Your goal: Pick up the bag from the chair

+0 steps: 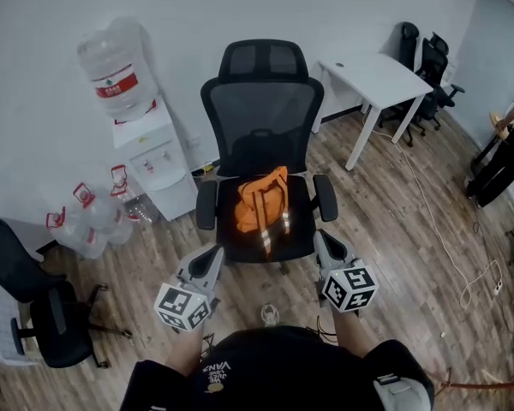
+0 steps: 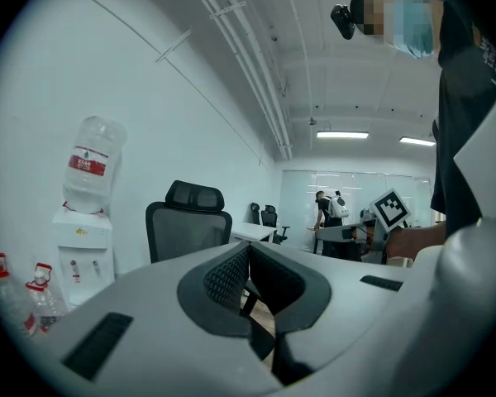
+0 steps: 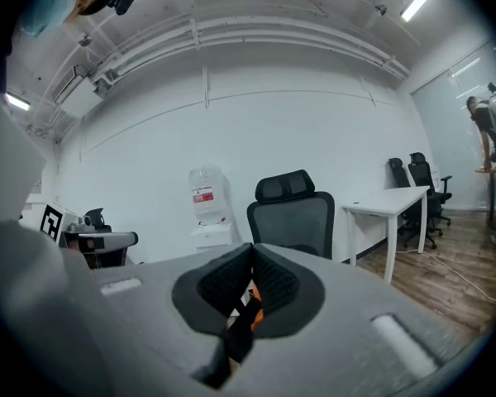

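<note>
An orange bag (image 1: 261,204) with reflective strips lies on the seat of a black mesh office chair (image 1: 262,110), leaning toward its backrest. Both grippers hover in front of the seat's near edge, apart from the bag. My left gripper (image 1: 212,253) is by the seat's front left corner and is shut and empty, its pads meeting in the left gripper view (image 2: 248,251). My right gripper (image 1: 324,240) is by the front right corner, also shut and empty. A sliver of the orange bag (image 3: 254,308) shows through the gap below the right gripper's closed tips (image 3: 250,248).
A water dispenser (image 1: 150,148) with a large bottle stands left of the chair, with empty bottles (image 1: 77,225) on the floor. A second black chair (image 1: 34,306) is at the near left. A white desk (image 1: 377,80), a floor cable (image 1: 445,238) and a person (image 1: 505,144) are to the right.
</note>
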The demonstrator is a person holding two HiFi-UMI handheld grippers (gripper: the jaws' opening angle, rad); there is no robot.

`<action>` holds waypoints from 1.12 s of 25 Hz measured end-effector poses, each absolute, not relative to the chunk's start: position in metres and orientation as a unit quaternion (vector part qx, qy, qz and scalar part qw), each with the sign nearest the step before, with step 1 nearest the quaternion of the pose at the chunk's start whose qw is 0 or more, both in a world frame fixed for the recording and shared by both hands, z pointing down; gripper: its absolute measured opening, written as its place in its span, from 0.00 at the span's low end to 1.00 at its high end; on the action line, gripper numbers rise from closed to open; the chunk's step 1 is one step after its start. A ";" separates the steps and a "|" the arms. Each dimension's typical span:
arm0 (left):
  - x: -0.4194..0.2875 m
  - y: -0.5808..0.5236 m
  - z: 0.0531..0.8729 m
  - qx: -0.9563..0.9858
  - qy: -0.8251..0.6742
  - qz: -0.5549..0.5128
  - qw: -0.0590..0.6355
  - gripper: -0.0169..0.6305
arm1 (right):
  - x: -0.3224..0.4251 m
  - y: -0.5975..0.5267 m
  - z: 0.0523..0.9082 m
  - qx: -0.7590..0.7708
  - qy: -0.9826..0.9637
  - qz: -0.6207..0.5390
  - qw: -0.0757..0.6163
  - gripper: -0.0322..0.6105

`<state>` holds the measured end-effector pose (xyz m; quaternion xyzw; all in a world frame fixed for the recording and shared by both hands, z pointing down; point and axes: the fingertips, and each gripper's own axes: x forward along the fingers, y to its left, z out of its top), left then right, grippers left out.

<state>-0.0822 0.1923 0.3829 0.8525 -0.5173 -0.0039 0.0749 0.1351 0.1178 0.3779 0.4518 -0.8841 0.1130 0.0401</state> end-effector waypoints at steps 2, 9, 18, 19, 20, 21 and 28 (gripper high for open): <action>-0.081 0.178 0.383 0.850 -0.521 -0.006 0.078 0.04 | 0.137 0.103 0.378 0.448 -0.886 0.114 0.040 0.05; -0.068 0.137 0.389 0.842 -0.533 -0.008 0.082 0.04 | 0.150 0.060 0.383 0.439 -0.890 0.119 0.038 0.05; -0.053 0.107 0.403 0.828 -0.553 -0.006 0.094 0.04 | 0.155 0.023 0.398 0.413 -0.900 0.131 0.045 0.05; -0.053 0.105 0.404 0.826 -0.555 -0.006 0.096 0.04 | 0.155 0.021 0.399 0.411 -0.901 0.132 0.044 0.05; -0.053 0.104 0.405 0.825 -0.556 -0.005 0.097 0.04 | 0.155 0.019 0.400 0.409 -0.902 0.132 0.043 0.05; -0.053 0.102 0.406 0.825 -0.557 -0.004 0.098 0.04 | 0.155 0.017 0.400 0.408 -0.902 0.133 0.042 0.05; -0.054 0.083 0.407 0.827 -0.554 0.001 0.097 0.04 | 0.149 0.001 0.406 0.405 -0.903 0.140 0.036 0.05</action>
